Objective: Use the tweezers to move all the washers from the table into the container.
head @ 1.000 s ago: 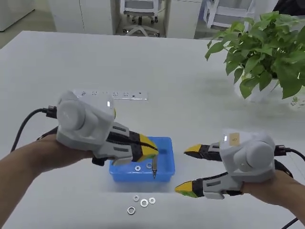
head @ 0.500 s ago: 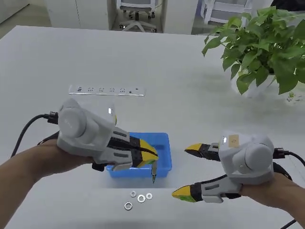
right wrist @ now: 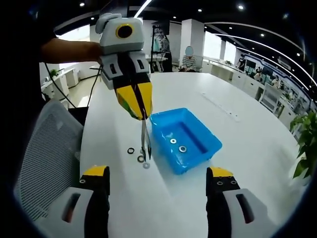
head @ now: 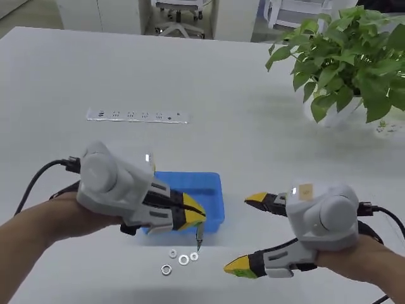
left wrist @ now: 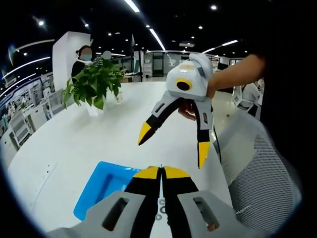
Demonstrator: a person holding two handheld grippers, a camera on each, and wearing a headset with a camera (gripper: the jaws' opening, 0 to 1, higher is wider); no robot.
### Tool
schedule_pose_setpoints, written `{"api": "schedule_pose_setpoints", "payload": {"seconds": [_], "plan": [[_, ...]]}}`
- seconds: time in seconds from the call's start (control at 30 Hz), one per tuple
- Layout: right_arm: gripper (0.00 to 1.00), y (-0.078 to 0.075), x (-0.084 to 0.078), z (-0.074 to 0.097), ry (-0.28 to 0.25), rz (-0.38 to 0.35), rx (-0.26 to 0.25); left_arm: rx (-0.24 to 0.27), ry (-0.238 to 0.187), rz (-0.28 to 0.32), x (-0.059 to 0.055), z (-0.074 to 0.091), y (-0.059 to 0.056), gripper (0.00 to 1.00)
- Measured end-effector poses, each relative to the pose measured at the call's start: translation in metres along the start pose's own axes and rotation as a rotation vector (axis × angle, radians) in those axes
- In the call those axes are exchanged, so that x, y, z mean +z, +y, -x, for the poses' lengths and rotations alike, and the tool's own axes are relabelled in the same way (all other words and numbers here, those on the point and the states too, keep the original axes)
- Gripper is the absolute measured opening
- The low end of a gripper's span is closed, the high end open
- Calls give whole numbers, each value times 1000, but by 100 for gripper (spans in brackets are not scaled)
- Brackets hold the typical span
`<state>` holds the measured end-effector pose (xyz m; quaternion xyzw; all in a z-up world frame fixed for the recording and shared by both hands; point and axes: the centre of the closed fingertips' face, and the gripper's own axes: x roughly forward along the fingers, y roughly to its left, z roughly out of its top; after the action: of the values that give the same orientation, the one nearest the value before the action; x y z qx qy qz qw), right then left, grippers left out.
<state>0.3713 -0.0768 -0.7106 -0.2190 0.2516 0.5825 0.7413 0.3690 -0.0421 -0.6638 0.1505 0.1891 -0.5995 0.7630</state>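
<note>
My left gripper (head: 192, 213) is shut on thin metal tweezers (head: 199, 237). Their tip points down just in front of the blue container (head: 204, 189), close above several small washers (head: 183, 259) lying on the white table. In the right gripper view the tweezers (right wrist: 145, 142) hang over the loose washers (right wrist: 141, 159), and two washers (right wrist: 173, 141) lie inside the container (right wrist: 195, 131). My right gripper (head: 242, 233) stands open to the right of the container, holding nothing. The left gripper view has its own jaws shut (left wrist: 161, 171) and the right gripper (left wrist: 173, 148) open ahead.
A potted green plant (head: 345, 57) stands at the back right of the table. A white power strip (head: 136, 116) lies behind the container. Office chairs (head: 180, 9) stand beyond the table's far edge. A mesh chair (right wrist: 42, 148) is near the table's front edge.
The left gripper has drawn the tweezers back from over the container's inside to just in front of it, above the loose washers. The head camera has shifted. The right gripper stays open.
</note>
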Motion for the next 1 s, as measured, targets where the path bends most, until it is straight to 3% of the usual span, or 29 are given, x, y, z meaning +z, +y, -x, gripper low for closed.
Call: {"api": "schedule_pose_setpoints", "payload": {"seconds": [0.57,1.0], "plan": [[83,7,-5,-6,20,-7,20,-15,26,-1,-18,-6,-5,5],[82,10,-8,-6,29,-11,26,-18,21,4,-22,-10,-5,5]]}}
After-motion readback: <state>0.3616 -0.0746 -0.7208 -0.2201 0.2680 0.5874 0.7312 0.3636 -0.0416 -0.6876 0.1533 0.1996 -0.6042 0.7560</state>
